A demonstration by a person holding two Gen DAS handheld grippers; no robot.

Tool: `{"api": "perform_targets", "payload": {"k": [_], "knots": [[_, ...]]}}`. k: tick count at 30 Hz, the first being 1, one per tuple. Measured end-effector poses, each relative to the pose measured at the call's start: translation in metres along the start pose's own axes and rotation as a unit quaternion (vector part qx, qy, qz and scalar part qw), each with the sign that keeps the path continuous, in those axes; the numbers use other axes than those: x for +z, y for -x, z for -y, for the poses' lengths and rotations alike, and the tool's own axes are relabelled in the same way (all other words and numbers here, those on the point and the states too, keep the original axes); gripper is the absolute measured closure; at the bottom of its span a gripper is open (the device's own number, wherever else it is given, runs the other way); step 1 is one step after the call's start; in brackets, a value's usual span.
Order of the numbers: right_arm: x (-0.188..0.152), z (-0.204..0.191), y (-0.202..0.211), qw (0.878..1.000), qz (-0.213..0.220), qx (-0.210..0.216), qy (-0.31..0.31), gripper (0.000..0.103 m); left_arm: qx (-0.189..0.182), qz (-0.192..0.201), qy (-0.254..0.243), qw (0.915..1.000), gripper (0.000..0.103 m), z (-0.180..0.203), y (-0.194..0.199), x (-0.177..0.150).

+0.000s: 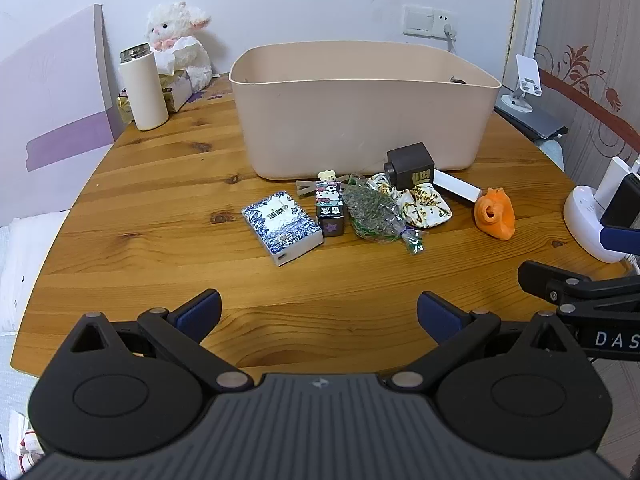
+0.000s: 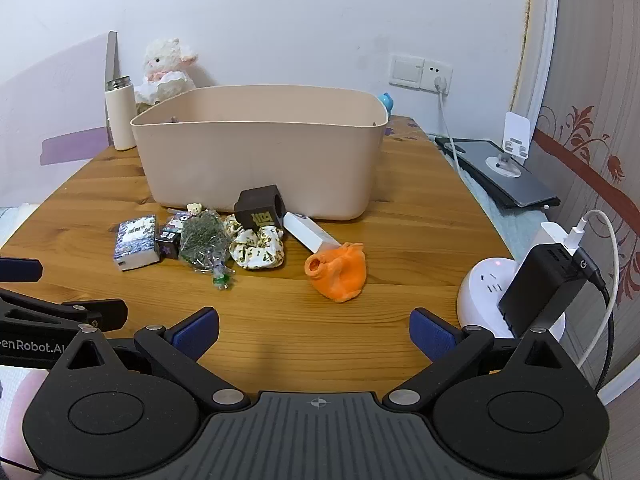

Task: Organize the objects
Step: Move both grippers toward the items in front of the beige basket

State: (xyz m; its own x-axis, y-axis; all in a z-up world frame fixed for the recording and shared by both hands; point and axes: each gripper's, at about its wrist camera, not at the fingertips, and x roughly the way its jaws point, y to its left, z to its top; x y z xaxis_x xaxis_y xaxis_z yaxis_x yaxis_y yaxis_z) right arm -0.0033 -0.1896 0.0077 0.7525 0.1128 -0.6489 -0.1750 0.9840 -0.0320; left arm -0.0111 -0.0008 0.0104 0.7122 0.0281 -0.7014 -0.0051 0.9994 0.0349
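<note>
A beige bin (image 1: 360, 120) (image 2: 260, 160) stands at the back of the wooden table (image 1: 160, 200). In front of it lie a blue-white tissue pack (image 1: 282, 226) (image 2: 136, 242), a small cartoon box (image 1: 330, 210), a bag of dried herbs (image 1: 374, 214) (image 2: 202, 242), a floral scrunchie (image 1: 424, 204) (image 2: 260, 252), a dark cube (image 1: 410, 166) (image 2: 260, 208), a white bar (image 1: 456, 186) (image 2: 310, 234) and an orange cloth toy (image 1: 495, 213) (image 2: 338, 272). My left gripper (image 1: 318, 316) and right gripper (image 2: 314, 334) are open and empty, over the near table edge.
A cream flask (image 1: 142, 88) and a plush lamb (image 1: 178, 40) stand at the back left. A white power hub with a black charger (image 2: 532, 296) sits at the right edge. A tablet and phone stand (image 2: 508, 168) lie beyond the table's right side.
</note>
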Motion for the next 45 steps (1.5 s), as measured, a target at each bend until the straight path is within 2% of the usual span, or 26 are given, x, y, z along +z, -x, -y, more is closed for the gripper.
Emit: {"api": "perform_targets", "payload": {"k": [25,45], "knots": [[0.003,-0.004,-0.005,1.0,-0.006,0.002,0.01,0.0,0.001,-0.009,0.003,1.0,0.0,-0.001,-0.005,0.002],[0.012,-0.005,-0.014,1.0,-0.012,0.011,0.016,0.0,0.008,-0.02,-0.002,0.9998,0.0,-0.003,-0.013,0.015]]}}
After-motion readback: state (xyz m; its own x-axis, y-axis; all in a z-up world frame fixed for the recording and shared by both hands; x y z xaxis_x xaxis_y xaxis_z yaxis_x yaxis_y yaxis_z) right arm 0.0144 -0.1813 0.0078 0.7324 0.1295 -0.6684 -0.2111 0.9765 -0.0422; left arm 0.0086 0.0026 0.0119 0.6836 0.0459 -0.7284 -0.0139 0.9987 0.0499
